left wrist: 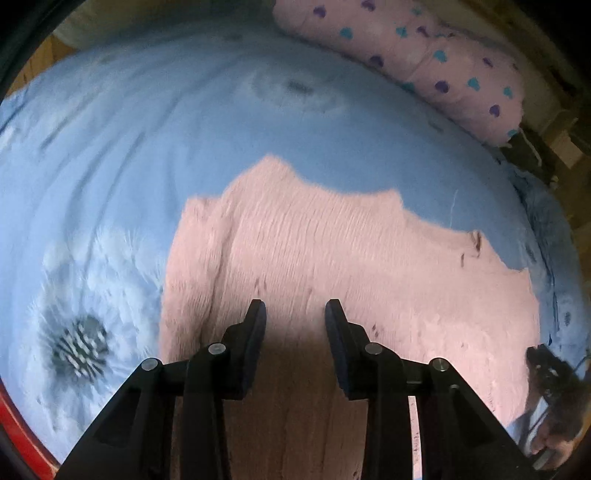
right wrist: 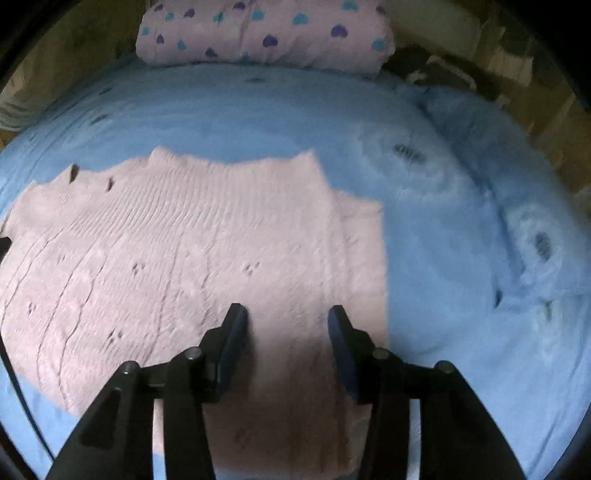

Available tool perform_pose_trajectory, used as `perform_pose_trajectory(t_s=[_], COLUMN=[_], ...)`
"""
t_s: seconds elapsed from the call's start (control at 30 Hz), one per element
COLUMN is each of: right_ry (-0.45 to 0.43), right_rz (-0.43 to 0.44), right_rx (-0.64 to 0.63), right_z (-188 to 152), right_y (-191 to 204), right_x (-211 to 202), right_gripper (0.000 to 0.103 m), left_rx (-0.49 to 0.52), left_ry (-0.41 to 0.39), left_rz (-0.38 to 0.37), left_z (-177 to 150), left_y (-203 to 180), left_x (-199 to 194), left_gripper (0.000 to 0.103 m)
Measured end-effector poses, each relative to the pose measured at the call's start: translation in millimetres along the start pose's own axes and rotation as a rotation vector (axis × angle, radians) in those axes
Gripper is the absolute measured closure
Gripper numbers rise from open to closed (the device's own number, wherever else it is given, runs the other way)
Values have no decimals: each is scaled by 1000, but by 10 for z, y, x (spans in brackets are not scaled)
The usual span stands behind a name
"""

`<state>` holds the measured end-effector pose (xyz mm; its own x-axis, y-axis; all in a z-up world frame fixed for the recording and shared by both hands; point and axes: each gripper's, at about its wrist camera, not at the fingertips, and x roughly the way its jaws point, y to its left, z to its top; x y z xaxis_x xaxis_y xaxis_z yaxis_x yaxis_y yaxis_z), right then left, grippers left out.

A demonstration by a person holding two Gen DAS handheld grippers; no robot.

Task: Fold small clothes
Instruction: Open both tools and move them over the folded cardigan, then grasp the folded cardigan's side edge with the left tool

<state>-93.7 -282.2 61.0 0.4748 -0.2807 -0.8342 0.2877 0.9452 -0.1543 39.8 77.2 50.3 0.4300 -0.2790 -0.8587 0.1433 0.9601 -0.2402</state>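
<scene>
No legible writing anywhere. Pink ribbed knit garment [right wrist: 192, 236] lies flat on the blue bedspread [right wrist: 443, 295], neckline edge toward the heart-print pillow [right wrist: 266, 33]; long axis unclear. Left gripper [left wrist: 295, 314] and right gripper [right wrist: 287, 317] both spread above it, gripping nothing.

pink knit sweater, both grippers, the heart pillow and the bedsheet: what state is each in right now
pink knit sweater: lying flat on the sheet, sides folded in, held by neither gripper
left gripper: open, nothing between the fingers
right gripper: open, nothing between the fingers
heart-print pillow: resting at the far edge of the bed
blue bedsheet: spread out, lightly wrinkled
</scene>
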Motion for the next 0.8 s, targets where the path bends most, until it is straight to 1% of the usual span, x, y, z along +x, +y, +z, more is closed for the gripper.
perform_pose_trajectory(t_s=[0.03,0.07,0.1,0.13,0.17,0.2,0.23,0.27,0.3,0.37,0.43,0.47,0.53,0.57,0.6,0.67,0.73,0.8], right_ry=[-24,-50,-73,-89,-105,-128,-155,-179,-203,-220,-218,-217,-216,-212,-203,-193,-179,-146], right_rz=[-9,-3,15,35,51,66,77,86,98,124,172,192,234,247,263,273,256,228], right_rx=[-1,3,15,30,40,39,27,13,-6,-32,-56,-63,-81,-92,-110,-138,-194,-240], right_z=[18,31,53,73,76,71,62,49,35,23,39,37,85,98,102,54,-56,-131], right_y=[26,37,45,55,71,108,194,268,361,544,784,899,1117,1220,1337,1452,1561,1641], right_x=[-81,-170,-270,-360,-446,-542,-635,-711,-788,-863,-901,-908,-887,-866,-837,-777,-708,-599], right_gripper=[55,55,55,53,52,50,45,39,37,33,33,32,32,32,32,32,32,32], left_rx=[0,-4,-4,2,4,-9,-25,-46,-57,-80,-70,-52,-45,-57,-94,-163,-202,-228], left_ry=[-21,-40,-50,-51,-51,-73,-99,-137,-144,-116,-99,-105,-113,-111,-110,-112,-91,-28], left_rz=[-14,-49,-87,-114,-127,-135,-144,-165,-181,-212,-259,-281,-294,-294,-302,-342,-360,-335], left_z=[0,-4,-4,-11,-49,-105,-157,-242,-282,-330,-367,-417,-477,-490,-526,-599,-671,-735], left_y=[8,18,35,60,114,181,250,342,409,526,560,587,634,664,733,826,901,957], left_x=[-72,-192,-313,-422,-607,-757,-879,-1025,-1089,-1147,-1157,-1167,-1097,-1048,-976,-834,-700,-496], left_gripper=[90,90,90,87,78,71,57,49,49,49,49,48,48,48,48,48,48,49])
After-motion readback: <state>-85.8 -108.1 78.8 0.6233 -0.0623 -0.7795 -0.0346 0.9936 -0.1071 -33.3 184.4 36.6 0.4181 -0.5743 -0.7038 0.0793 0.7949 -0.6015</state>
